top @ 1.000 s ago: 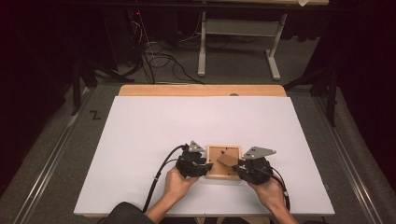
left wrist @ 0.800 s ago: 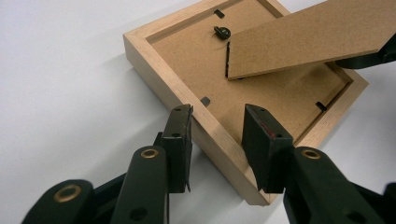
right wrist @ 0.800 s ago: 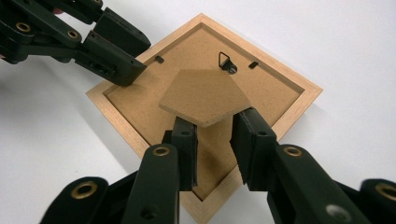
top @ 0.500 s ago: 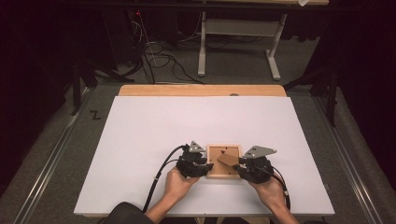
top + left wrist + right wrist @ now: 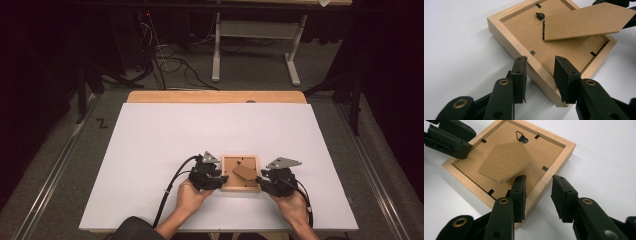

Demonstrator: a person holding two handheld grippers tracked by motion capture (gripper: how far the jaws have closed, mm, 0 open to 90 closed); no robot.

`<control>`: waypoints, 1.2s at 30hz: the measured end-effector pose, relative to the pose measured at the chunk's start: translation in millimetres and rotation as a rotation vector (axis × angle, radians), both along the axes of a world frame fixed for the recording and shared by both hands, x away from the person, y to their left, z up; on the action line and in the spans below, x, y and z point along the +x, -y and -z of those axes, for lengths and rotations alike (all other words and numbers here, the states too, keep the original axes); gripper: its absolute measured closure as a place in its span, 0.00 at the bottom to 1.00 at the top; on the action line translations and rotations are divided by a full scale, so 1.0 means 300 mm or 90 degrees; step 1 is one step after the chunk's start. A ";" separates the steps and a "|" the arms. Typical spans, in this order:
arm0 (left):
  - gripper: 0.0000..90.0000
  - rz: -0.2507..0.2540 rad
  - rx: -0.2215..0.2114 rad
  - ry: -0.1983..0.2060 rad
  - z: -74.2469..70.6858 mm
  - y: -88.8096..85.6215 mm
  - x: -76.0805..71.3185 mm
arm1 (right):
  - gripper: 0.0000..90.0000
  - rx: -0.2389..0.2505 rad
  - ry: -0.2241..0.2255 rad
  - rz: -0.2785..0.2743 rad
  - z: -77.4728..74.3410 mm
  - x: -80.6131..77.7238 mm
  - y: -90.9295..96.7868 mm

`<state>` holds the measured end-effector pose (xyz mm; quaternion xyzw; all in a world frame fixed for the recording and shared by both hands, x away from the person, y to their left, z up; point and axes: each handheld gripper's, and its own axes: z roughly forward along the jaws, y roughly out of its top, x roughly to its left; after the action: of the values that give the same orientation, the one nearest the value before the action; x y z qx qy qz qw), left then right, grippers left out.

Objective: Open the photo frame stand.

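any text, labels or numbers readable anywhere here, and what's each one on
"Z": a black mark on the floor, left of the table.
No words, brand or numbers can be read on the picture frame, its easel stand, the hanger or either gripper.

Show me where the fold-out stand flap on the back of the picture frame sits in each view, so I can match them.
High view: the stand flap lies right of centre on the frame back, low in the picture.
Left gripper view: stand flap at upper right, raised off the backing.
Right gripper view: stand flap at centre left, above the jaws.
Shared landmark: the wooden frame.
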<state>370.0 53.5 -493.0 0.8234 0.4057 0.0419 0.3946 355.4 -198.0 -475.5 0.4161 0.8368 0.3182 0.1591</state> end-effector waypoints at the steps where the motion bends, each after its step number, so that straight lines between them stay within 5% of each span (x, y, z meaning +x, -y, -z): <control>1: 0.70 0.002 0.002 0.002 0.000 0.000 0.001 | 0.72 -0.002 0.001 0.000 0.003 0.001 -0.004; 36: 0.72 0.029 -0.006 0.007 -0.006 0.021 -0.018 | 0.84 -0.022 -0.004 0.024 0.002 0.030 0.001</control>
<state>364.6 47.2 -491.2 0.8303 0.3850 0.0354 0.4014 364.5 -198.1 -476.2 0.4301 0.8346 0.2996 0.1693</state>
